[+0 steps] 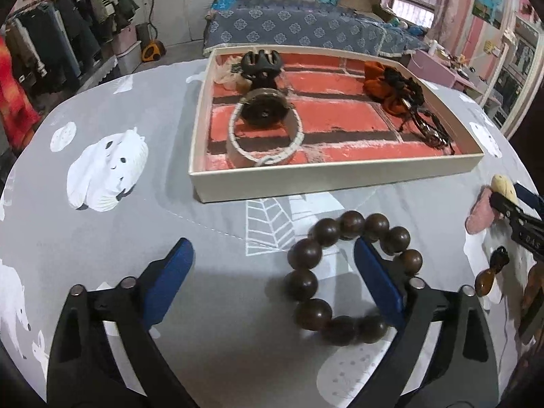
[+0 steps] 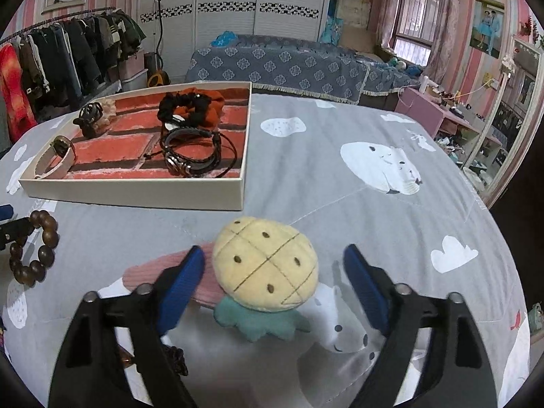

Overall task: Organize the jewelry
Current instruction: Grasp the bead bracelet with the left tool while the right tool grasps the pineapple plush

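Note:
A bracelet of big dark wooden beads (image 1: pixel 305 254) lies on the grey bedspread in front of a shallow cream tray (image 1: pixel 306 183). My left gripper (image 1: pixel 273 255) is open over it: its right finger stands inside the bead ring and the ring's left side lies between the fingers. In the right wrist view a yellow plush pineapple (image 2: pixel 268 268) with a teal leaf base lies between the fingers of my open right gripper (image 2: pixel 273 258), on top of a pink fabric piece (image 2: pixel 159 265). The tray (image 2: pixel 136 193) holds a white-strapped watch (image 1: pixel 265 129), a black hair claw (image 1: pixel 260 64), scrunchies (image 2: pixel 193 105) and braided leather bracelets (image 2: pixel 193 156).
An amber hair clip (image 1: pixel 486 278) lies on the bedspread right of the beads, beside my right gripper's dark body (image 1: pixel 520 224). The bedspread (image 2: pixel 340 204) is grey with white animal prints. Behind it stand a blue-covered bed (image 2: pixel 289 64), a clothes rack (image 2: pixel 61 51) at left and a mirror (image 2: pixel 510 119) at right.

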`<state>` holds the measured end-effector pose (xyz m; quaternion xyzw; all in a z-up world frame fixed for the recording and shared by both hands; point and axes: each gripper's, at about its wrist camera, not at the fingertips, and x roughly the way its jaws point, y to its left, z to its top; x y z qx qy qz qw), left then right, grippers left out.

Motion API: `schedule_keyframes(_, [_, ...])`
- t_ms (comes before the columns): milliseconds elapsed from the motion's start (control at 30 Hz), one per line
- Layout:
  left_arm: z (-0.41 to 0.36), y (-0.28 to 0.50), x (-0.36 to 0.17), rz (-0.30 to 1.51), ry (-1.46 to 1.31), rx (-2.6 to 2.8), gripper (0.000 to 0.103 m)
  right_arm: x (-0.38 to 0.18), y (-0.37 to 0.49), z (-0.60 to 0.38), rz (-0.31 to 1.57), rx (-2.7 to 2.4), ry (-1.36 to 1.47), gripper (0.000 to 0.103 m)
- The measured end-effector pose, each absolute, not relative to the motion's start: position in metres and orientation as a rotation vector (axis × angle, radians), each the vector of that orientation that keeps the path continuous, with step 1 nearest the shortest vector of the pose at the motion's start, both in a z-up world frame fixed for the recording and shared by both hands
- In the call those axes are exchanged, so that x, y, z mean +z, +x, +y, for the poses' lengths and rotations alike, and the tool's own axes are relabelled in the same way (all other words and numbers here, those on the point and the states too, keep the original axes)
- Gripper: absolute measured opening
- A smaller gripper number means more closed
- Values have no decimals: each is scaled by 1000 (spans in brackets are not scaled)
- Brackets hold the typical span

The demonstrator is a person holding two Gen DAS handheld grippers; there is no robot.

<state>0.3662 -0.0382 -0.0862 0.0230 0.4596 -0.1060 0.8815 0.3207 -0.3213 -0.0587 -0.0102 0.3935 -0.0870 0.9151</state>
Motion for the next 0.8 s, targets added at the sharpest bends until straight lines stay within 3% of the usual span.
schedule_keyframes(100, [-41, 369, -90, 985, 59, -227, 74, -60, 322, -321, 817, -167, -9, 74])
schedule_keyframes(200, [-42, 371, -93, 999, 58, -230, 67, -61, 323, -320, 822, -150, 4, 66])
schedule_keyframes(400, [-50, 370, -92, 991, 89, -250, 46, -60, 325, -319, 822, -152, 16, 61])
schedule_keyframes(733, [-55, 375, -91, 1003, 114, -256, 40, -60, 330, -318, 827, -171, 33, 59])
schedule_keyframes(800, [-56, 374, -91, 997, 121, -256, 35, -60, 330, -319, 824, -169, 40, 57])
